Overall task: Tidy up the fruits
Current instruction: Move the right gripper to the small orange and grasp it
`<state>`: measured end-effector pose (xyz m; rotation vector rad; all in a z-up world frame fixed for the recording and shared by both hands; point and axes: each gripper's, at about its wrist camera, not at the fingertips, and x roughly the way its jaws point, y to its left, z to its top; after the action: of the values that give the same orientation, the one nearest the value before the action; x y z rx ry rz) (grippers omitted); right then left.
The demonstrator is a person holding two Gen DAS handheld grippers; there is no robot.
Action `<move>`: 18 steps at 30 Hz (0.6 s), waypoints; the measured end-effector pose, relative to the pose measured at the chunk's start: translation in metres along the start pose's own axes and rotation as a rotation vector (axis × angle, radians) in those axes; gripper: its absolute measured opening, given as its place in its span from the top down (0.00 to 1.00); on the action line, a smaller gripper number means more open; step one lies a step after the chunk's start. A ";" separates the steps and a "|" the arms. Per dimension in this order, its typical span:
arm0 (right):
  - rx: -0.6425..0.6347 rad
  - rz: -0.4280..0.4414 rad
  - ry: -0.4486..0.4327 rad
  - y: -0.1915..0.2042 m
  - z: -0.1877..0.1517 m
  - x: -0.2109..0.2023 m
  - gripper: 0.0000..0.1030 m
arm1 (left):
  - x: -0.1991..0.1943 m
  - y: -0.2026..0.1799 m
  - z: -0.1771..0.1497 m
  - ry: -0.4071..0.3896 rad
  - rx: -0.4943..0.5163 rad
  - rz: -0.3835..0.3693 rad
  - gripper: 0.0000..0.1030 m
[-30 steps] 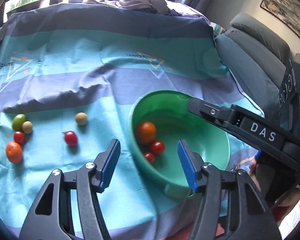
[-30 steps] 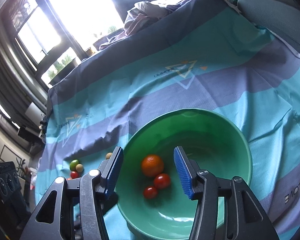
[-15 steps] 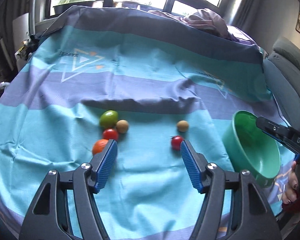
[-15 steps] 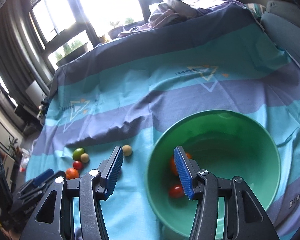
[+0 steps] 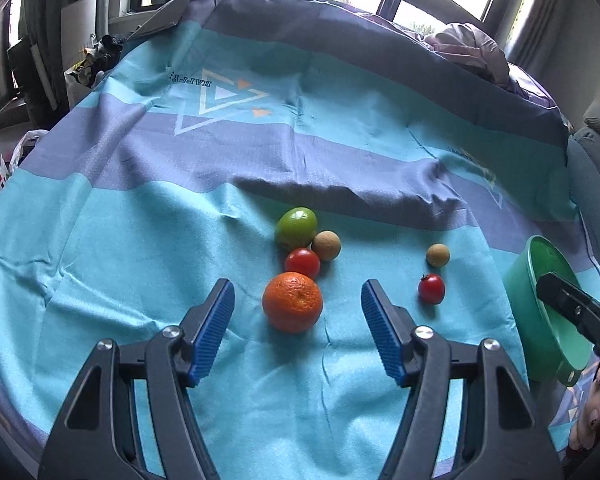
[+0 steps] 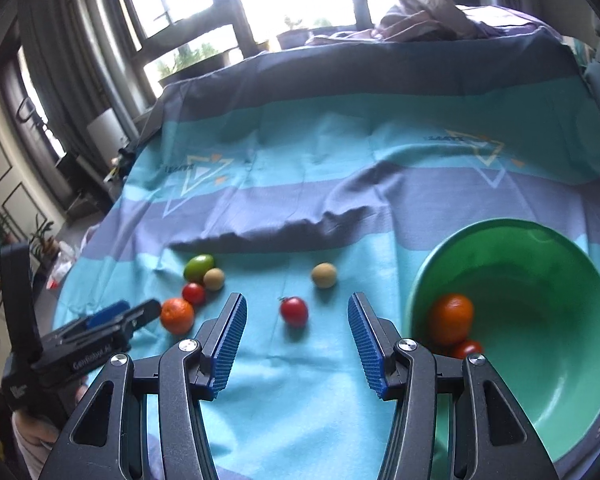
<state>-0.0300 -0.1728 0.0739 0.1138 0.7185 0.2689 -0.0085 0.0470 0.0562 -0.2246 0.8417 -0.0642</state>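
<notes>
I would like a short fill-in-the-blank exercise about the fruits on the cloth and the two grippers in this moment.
1. The left gripper is open, and the fruit lying between its fingers is the ____.
2. The green fruit lies on the striped ____.
3. The green bowl already holds an orange fruit and at least one ____.
4. The right gripper is open and holds ____.

Missing words: orange; cloth; tomato; nothing
</notes>
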 end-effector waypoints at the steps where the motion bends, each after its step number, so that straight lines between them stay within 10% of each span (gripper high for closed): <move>1: -0.009 0.003 0.004 0.003 -0.001 0.001 0.48 | 0.000 0.000 0.000 -0.003 0.007 0.015 0.36; 18: 0.101 0.154 0.117 0.020 0.008 0.030 0.48 | 0.005 0.009 0.004 0.082 0.005 -0.018 0.37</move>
<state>-0.0076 -0.1458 0.0647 0.2512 0.8416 0.3885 -0.0029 0.0555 0.0533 -0.2263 0.9207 -0.0933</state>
